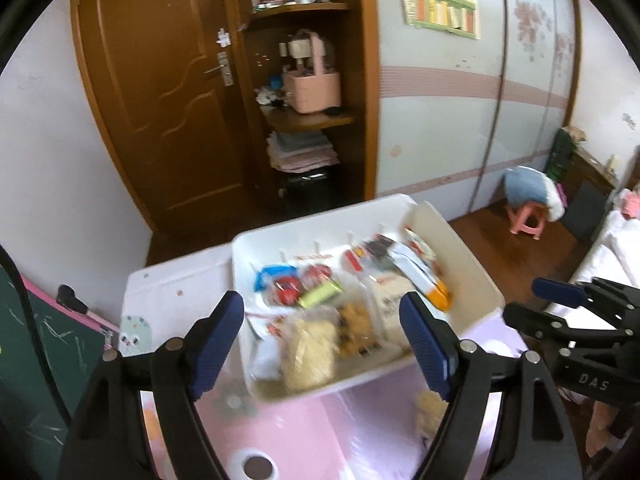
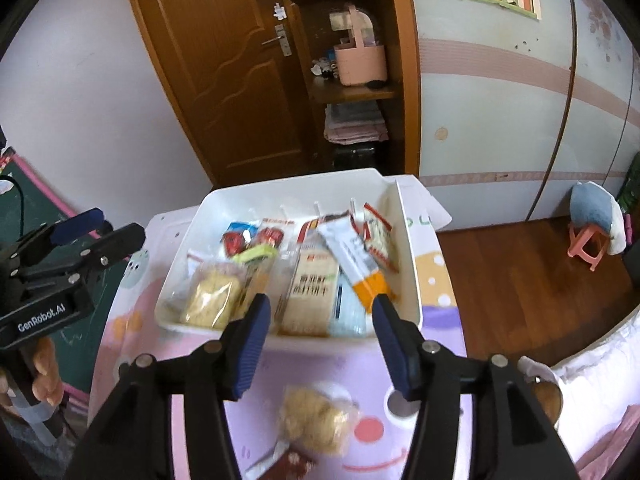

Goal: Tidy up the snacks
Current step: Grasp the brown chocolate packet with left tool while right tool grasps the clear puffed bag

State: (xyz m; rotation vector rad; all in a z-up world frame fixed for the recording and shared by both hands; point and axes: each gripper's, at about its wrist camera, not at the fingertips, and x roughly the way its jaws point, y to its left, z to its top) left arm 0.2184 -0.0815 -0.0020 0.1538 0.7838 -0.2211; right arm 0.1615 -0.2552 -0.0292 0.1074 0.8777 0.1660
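A white bin (image 1: 476,276) (image 2: 408,280) on a pink table holds several packaged snacks: a yellow cake pack (image 1: 308,346) (image 2: 212,300), a beige box (image 2: 312,292), a white-and-orange packet (image 2: 356,260) and red packs (image 1: 286,290). One clear pack of yellow cake (image 2: 316,420) lies on the table outside the bin, below my right gripper. My left gripper (image 1: 322,344) is open and empty, above the bin's near side. My right gripper (image 2: 320,344) is open and empty, above the bin's front rim. Each gripper shows at the edge of the other's view.
The pink cartoon-print table (image 2: 436,304) has a round hole (image 1: 255,466). A green chalkboard (image 1: 40,340) leans at the left. Behind are a brown door (image 1: 160,80), open shelves with a pink basket (image 1: 312,88), a pink stool (image 2: 586,244) and a bed edge at right.
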